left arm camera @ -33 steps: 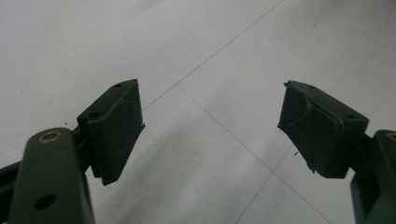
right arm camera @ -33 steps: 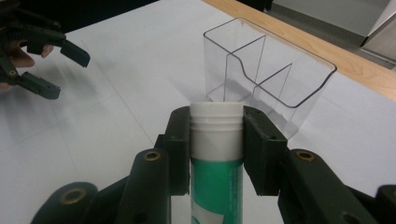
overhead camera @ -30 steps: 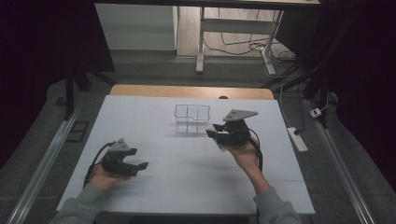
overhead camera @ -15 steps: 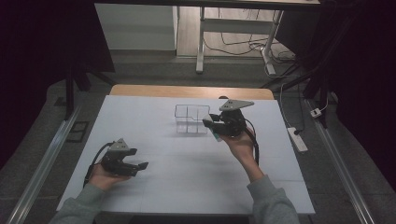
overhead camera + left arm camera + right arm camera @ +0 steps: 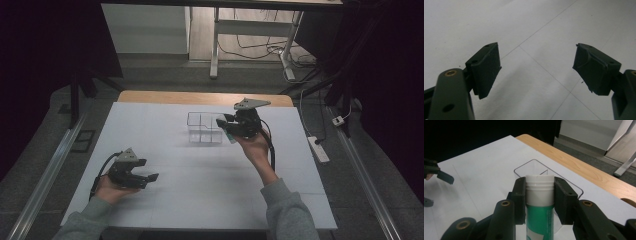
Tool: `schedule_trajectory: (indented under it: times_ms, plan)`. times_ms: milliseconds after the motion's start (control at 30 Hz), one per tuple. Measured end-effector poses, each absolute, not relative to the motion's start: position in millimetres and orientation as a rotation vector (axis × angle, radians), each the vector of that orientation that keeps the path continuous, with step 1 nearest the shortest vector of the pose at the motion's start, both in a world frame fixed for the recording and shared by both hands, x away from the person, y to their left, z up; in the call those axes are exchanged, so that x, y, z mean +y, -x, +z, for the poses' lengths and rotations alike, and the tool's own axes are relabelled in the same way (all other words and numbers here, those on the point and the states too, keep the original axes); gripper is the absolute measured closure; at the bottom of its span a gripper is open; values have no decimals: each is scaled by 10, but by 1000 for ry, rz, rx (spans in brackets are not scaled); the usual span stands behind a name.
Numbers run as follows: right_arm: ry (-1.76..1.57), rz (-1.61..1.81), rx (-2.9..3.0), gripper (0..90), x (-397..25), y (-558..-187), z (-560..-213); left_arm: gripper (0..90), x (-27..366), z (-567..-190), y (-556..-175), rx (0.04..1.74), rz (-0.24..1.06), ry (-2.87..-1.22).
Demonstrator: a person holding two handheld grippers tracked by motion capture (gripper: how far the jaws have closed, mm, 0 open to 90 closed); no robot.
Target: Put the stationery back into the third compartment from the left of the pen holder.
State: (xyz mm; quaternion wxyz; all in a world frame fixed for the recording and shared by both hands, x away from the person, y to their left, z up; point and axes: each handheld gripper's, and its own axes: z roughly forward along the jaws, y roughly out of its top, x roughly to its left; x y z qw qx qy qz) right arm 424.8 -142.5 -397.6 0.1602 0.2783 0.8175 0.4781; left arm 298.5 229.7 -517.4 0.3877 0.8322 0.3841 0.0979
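Right gripper view looks straight along my right tongs [image 5: 540,195], whose jaws are pressed on a tube [image 5: 539,205] with a green body and a white ribbed cap. They pinch it just below the cap, one jaw on each side. The tube's long axis runs along the jaws, cap end away from my hand, pointing out toward a clear plastic box [image 5: 549,173] whose rounded rim shows just beyond the cap. That view also shows a divider wall inside the box, the wooden edge past the white surface [image 5: 481,165], and, far off at the left border, the dark tips of my other tongs.

From the high view the tube is hard to make out: a pale green sliver shows under my right tongs [image 5: 226,129], held up off the surface at the near right edge of the clear box [image 5: 205,128]. What that view adds is the layout: the box stands near the middle of the white surface [image 5: 165,200] toward its far side, and my left tongs [image 5: 148,176] rest low on the surface, well apart from the box, near my side.

Left gripper view shows my left tongs [image 5: 536,67] spread wide with nothing between the jaws, just the white surface [image 5: 529,25] and its thin seam lines.
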Motion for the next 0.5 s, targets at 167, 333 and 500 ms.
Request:
schedule_trajectory:
  times_ms: [167,333,500]
  plan:
    - [-810,1390,2322,637,-1397,-4321,-3971,211,2296,-5177,-2988,972,247,-2125]
    - [-833,1390,2311,637,-1377,-4384,-3992,211,2298,-5182,-2992,973,244,-2125]
    - [-858,1404,2294,637,-1351,-4472,-3985,211,2293,-5183,-2991,974,245,-2128]
